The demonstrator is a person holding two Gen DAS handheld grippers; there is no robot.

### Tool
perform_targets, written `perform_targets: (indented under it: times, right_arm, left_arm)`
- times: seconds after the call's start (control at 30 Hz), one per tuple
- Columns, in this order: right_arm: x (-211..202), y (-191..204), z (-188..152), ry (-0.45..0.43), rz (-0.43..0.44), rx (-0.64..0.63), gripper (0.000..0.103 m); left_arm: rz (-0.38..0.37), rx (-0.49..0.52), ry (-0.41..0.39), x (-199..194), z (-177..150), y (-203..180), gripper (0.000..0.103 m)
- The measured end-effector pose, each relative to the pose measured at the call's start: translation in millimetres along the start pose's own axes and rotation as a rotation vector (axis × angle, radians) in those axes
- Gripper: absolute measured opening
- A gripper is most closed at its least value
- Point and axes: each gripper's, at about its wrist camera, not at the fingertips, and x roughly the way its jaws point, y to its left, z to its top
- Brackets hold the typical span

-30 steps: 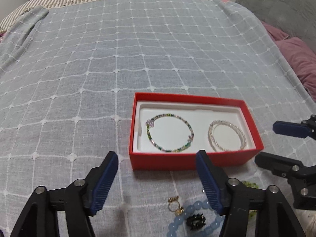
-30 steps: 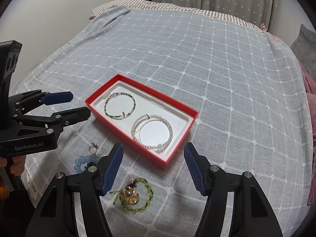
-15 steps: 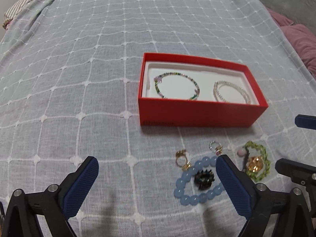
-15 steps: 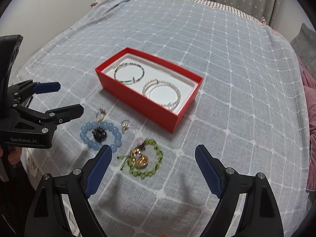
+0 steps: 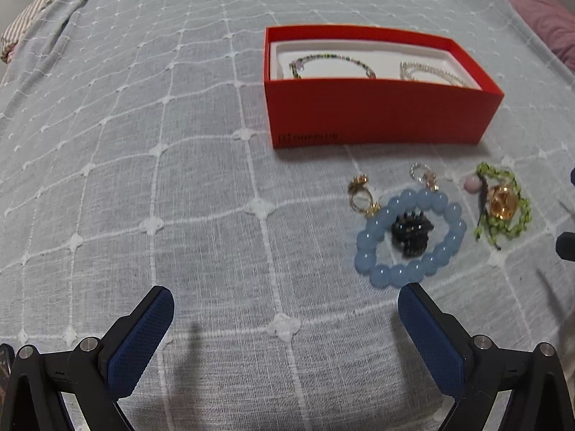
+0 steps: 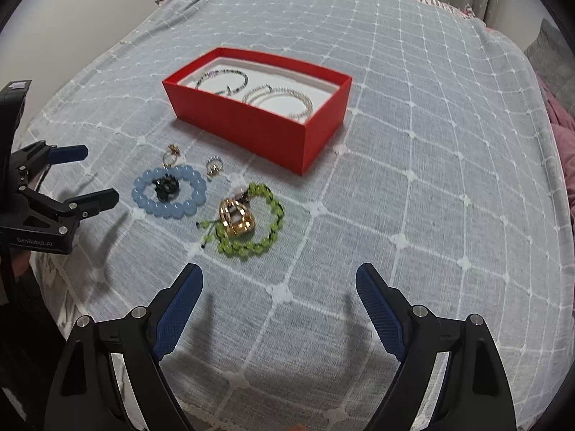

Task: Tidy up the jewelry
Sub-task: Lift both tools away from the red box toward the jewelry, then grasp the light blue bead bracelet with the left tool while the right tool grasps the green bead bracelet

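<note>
Both hand-held grippers gaping, empty: left hand-held gripper (image 5: 284, 318) facing blue bead bracelet (image 5: 411, 239) at one o'clock; right hand-held gripper (image 6: 278, 296) facing green bead bracelet (image 6: 248, 221) at twelve, nearer.

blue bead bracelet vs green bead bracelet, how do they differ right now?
The blue bead bracelet has large smooth pale-blue beads; the green bead bracelet has small lime beads on dark cord with loose tails. The blue one rings a black claw clip; the green one rings a gold ornament. Both lie on the bedspread, outside the red box.

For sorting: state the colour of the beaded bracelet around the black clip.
Light blue bracelet, clearest in the left wrist view.
</note>
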Motion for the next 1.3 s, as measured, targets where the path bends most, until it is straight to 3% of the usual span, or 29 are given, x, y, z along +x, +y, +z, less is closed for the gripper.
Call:
perform_targets:
  times: [0.13,0.33,0.93,1.03,1.1,1.3]
  right_arm:
    - [6.5,-2.9,-5.8,0.021,-0.006,0.0,0.089]
    - [10.0,-5.3,-4.1,0.029,-0.013,0.007,0.089]
    - [16.3,-29.3,18.5,0.024,-0.028,0.101,0.089]
    - [17.7,-34.6,22.8,0.022,-0.019,0.134,0.089]
    - [19.3,-36.8,24.7,0.02,-0.023,0.147,0.089]
    - [26.2,-36.9,29.0,0.025,-0.011,0.157,0.088]
  left_arm:
    - [-0.026,-0.013,0.017,4.1,1.7,0.1,0.102]
    - [0.006,-0.033,0.014,8.7,16.7,-1.6,0.097]
    - [0.008,0.022,0.102,25.7,23.7,-33.4,0.049]
    - [0.033,0.037,0.108,23.0,22.6,-35.9,0.03]
    - [0.047,0.036,0.105,20.5,21.4,-33.4,0.01]
    - [0.021,0.016,0.083,13.6,16.2,-26.2,0.01]
